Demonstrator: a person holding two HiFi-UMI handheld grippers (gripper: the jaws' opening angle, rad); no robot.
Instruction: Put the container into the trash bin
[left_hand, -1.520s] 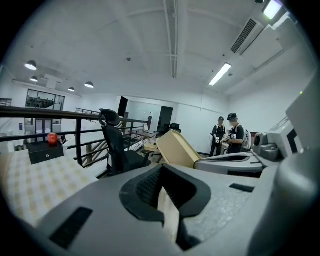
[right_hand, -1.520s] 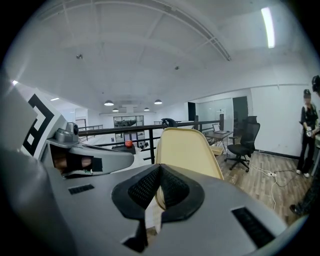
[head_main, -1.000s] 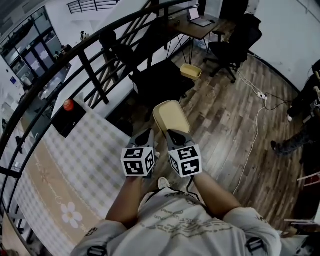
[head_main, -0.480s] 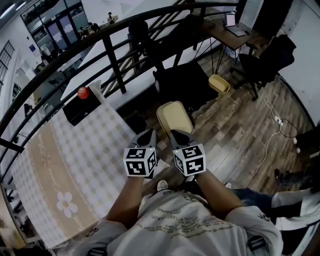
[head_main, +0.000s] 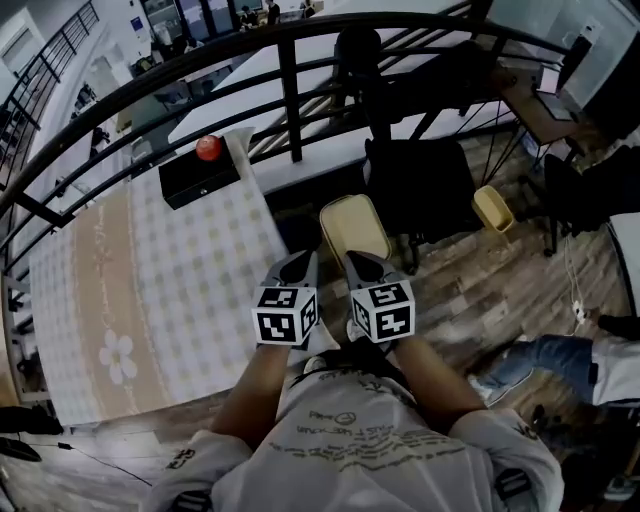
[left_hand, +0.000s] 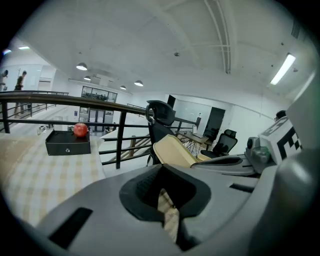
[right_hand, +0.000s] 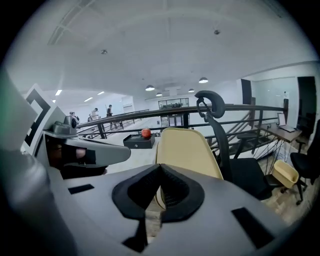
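A flat beige container (head_main: 352, 228) sticks out forward from my right gripper (head_main: 362, 265), which is shut on its near edge. In the right gripper view the container (right_hand: 187, 150) rises straight ahead of the right gripper (right_hand: 159, 192). My left gripper (head_main: 298, 268) is held close beside it, shut, with nothing in it. In the left gripper view only checked cloth shows past the left gripper (left_hand: 167, 202), and the container (left_hand: 172, 150) is off to the right. A small yellow bin (head_main: 492, 208) stands on the wooden floor to the right, also seen as the bin (right_hand: 286, 174).
A table with a checked cloth (head_main: 150, 270) lies to the left. On its far end sits a black box (head_main: 200, 176) with a red apple (head_main: 208, 148). A black railing (head_main: 290, 90) runs across ahead. A black office chair (head_main: 420, 185) stands between the container and the bin.
The head view has swung left: the table now fills more of the left side and the yellow bin has shifted to the right. Both grippers stay together with the container held.
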